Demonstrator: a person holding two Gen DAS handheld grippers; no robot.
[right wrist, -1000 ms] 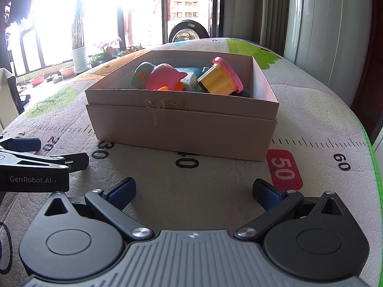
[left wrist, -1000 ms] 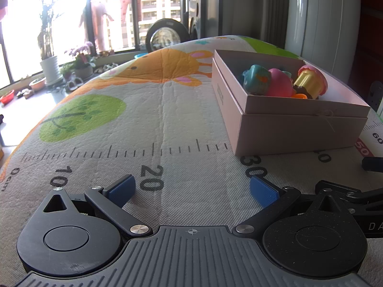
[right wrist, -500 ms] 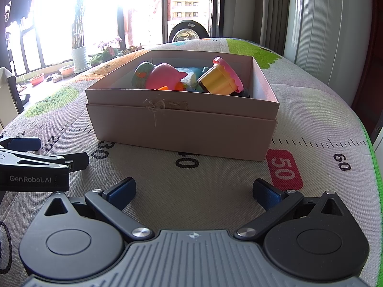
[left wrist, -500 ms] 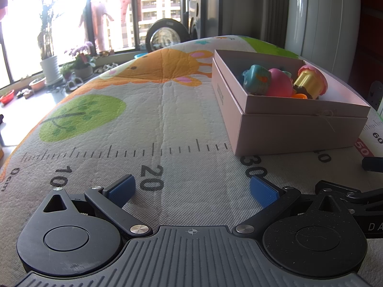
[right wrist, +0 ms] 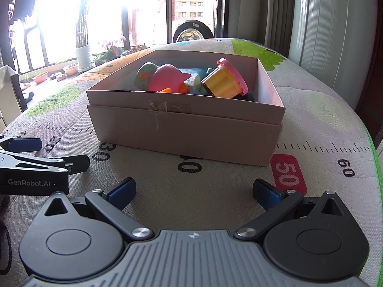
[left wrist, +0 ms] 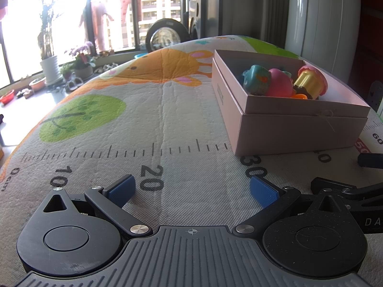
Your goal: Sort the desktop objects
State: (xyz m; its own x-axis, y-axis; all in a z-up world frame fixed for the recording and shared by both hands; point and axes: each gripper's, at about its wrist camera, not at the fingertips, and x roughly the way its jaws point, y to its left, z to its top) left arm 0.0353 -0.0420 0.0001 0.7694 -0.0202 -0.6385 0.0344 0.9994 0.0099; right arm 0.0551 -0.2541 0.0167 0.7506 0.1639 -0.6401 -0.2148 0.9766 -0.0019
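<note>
Resting low on the printed mat point(left wrist: 167, 110), both claws sit spread and empty: the left claw point(left wrist: 191, 189) faces bare mat by the ruler's 20 mark, the right claw point(right wrist: 194, 189) faces the pink box point(right wrist: 186, 129) near the 40. Toys are piled inside that box, a pink pig point(right wrist: 167, 77), a yellow cup point(right wrist: 223, 81) and a teal ball point(left wrist: 257, 79) among them. Open mat runs left of the box. The mat's green edge point(right wrist: 377, 167) curves away close on the right. Beyond, bright windows point(right wrist: 148, 7) and potted plants point(left wrist: 80, 63).

Potted plants point(left wrist: 51, 68) line the window sill point(right wrist: 57, 69).
</note>
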